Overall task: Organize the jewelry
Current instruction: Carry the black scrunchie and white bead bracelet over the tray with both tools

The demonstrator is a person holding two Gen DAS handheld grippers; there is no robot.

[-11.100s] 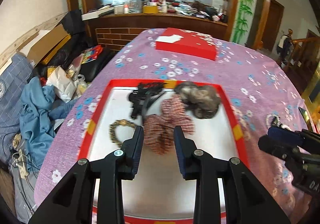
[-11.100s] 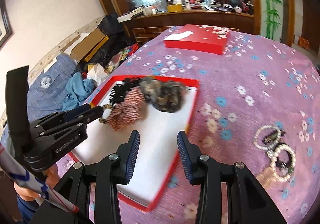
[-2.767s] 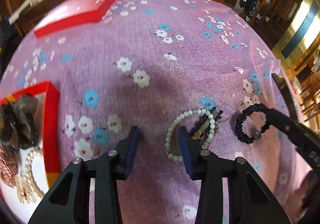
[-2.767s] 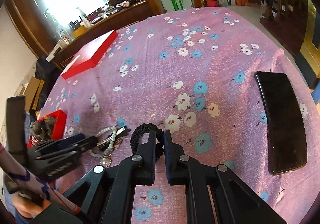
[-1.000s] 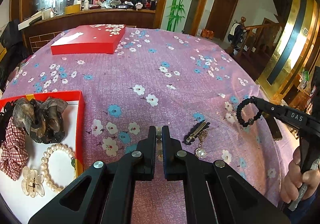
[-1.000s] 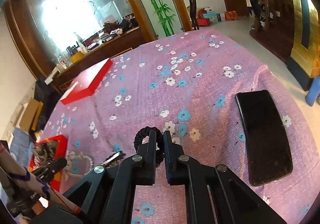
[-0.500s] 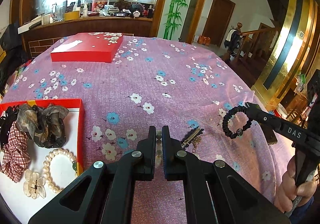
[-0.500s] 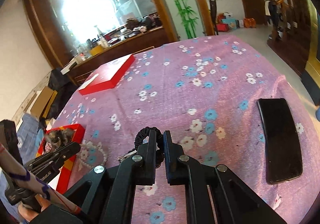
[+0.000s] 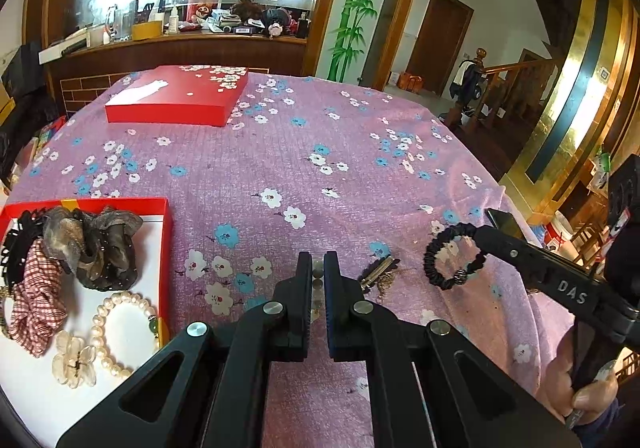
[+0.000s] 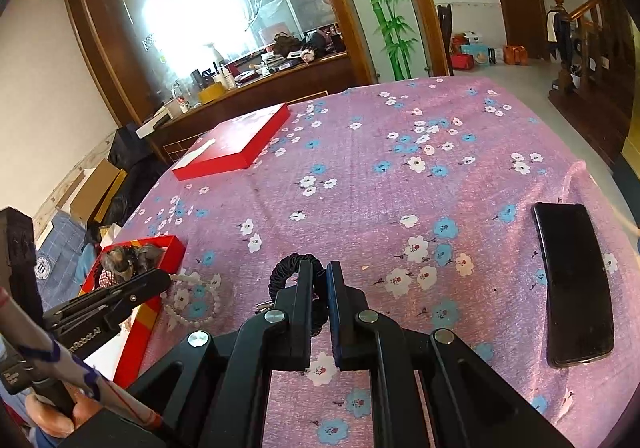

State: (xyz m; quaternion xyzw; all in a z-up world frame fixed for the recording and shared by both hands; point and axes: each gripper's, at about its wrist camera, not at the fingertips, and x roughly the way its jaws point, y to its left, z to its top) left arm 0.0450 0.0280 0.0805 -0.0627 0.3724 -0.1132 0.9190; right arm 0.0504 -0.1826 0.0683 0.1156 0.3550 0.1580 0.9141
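While the left tongs (image 9: 318, 280) clamp a bead bracelet (image 10: 192, 302), the right tongs (image 10: 319, 280) pinch a black hair tie (image 9: 454, 262) above the bench (image 9: 320, 175).

- right gripper (image 10: 318, 276) clamped on a black hair tie (image 10: 285, 271), held above the floral cloth (image 10: 400, 187)
- left gripper (image 10: 162, 280) at lower left, gripping a bead bracelet (image 10: 200, 300) beside the red tray (image 10: 136, 332); phone (image 10: 574, 284) lies right; red box (image 10: 232, 145) far back

Matt woven floral tablecloth (image 9: 320, 151), glossy black phone (image 10: 574, 284), pearly bracelet (image 9: 120, 328).
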